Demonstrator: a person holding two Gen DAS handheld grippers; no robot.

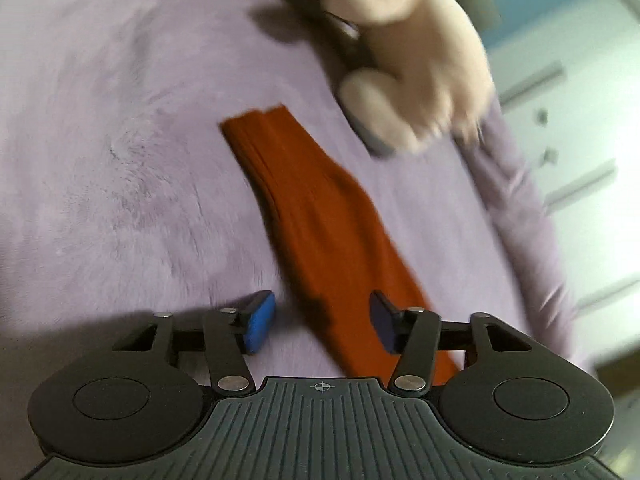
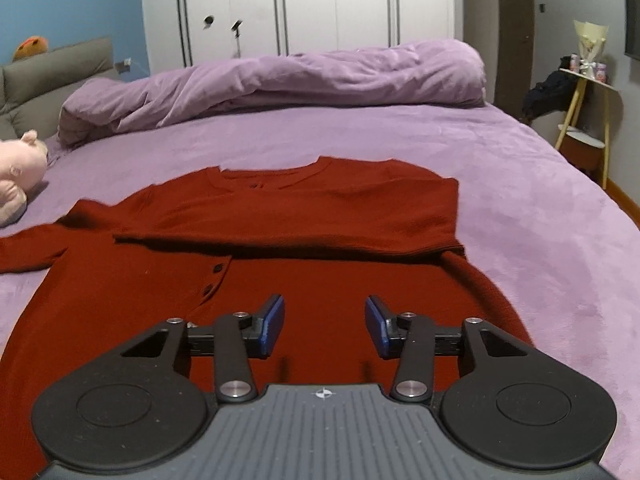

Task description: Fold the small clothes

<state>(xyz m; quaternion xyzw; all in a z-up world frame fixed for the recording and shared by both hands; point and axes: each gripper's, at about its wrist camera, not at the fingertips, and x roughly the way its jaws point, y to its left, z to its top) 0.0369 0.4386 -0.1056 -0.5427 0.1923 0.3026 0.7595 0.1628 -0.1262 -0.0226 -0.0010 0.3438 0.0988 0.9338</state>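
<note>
A dark red buttoned cardigan lies flat on the purple bed cover. Its right sleeve is folded across the chest. Its left sleeve stretches out straight over the cover in the left wrist view, cuff at the far end. My left gripper is open and empty, its blue pads either side of the sleeve near the shoulder end, just above it. My right gripper is open and empty, low over the cardigan's lower body, right of the button placket.
A pink plush toy lies beyond the sleeve cuff; it also shows at the left edge of the right wrist view. A rumpled purple duvet lies across the far side of the bed. White wardrobes stand behind. A small side table stands right of the bed.
</note>
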